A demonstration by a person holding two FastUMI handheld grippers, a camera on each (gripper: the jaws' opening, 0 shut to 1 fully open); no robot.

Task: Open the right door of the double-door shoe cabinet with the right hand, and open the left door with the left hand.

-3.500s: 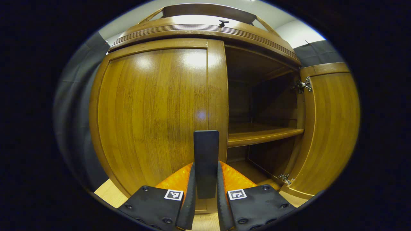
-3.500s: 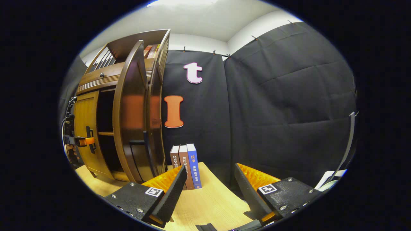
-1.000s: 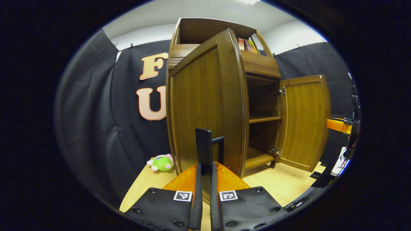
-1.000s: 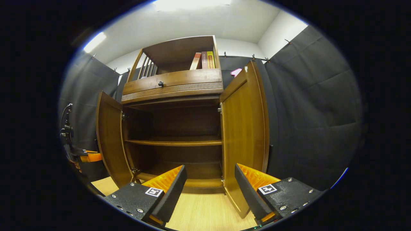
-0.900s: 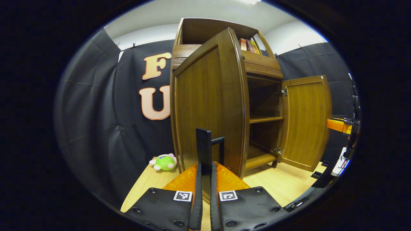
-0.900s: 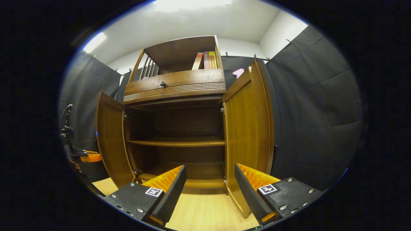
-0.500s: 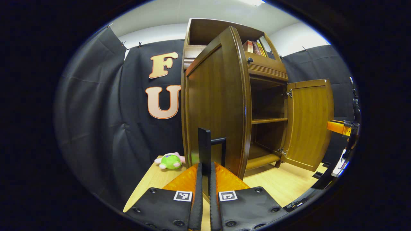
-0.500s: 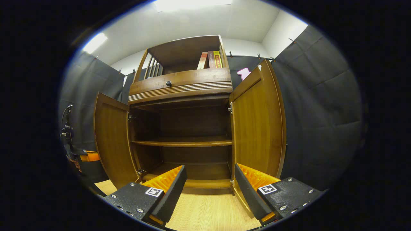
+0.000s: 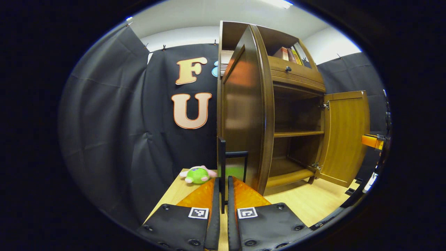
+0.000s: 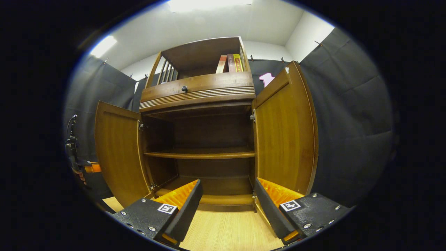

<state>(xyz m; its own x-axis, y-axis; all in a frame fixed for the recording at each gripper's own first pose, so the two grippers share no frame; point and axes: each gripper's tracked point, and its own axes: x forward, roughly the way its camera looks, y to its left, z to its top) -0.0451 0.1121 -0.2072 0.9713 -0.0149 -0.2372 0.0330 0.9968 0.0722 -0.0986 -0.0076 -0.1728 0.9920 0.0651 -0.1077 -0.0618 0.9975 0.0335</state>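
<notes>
Left gripper view: the left gripper (image 9: pixel 223 195) has its two fingers pinched nearly together on the dark bar handle (image 9: pixel 222 164) of the left door (image 9: pixel 244 115). The handle's flat bar rises straight up from between the fingers, so the grip looks firm on both sides. The door is swung far out, seen almost edge-on, with its face turned away from the cabinet opening. The grip is probably kept so the door can be carried through the last of its swing on the hinge. The shoe cabinet (image 9: pixel 296 104) stands just right of the door, its middle shelf (image 9: pixel 296 133) bare. The right door (image 9: pixel 345 136) is open at the far side. The other gripper shows as a small orange piece past that door's edge. A green plush toy (image 9: pixel 197 174) lies on the wooden tabletop (image 9: pixel 306 205) to the left, behind the handle, well clear of the door.

Right gripper view: the right gripper (image 10: pixel 228 204) has its fingers spread wide and holds nothing. It faces the cabinet interior from in front, low down, apart from both doors. The right door (image 10: pixel 284 136) stands open just above the gripper's right-hand finger, not touched as far as can be seen. Released like this, the right-hand job looks done. The left door (image 10: pixel 116 153) stands open at the left, with the left gripper (image 10: pixel 91 168) and a hand (image 10: pixel 81 176) partly behind its outer edge. Books (image 10: pixel 231 62) stand on the top shelf above the drawer (image 10: pixel 198 89). Both doors look open; only letting go of the left handle seems to remain.
</notes>
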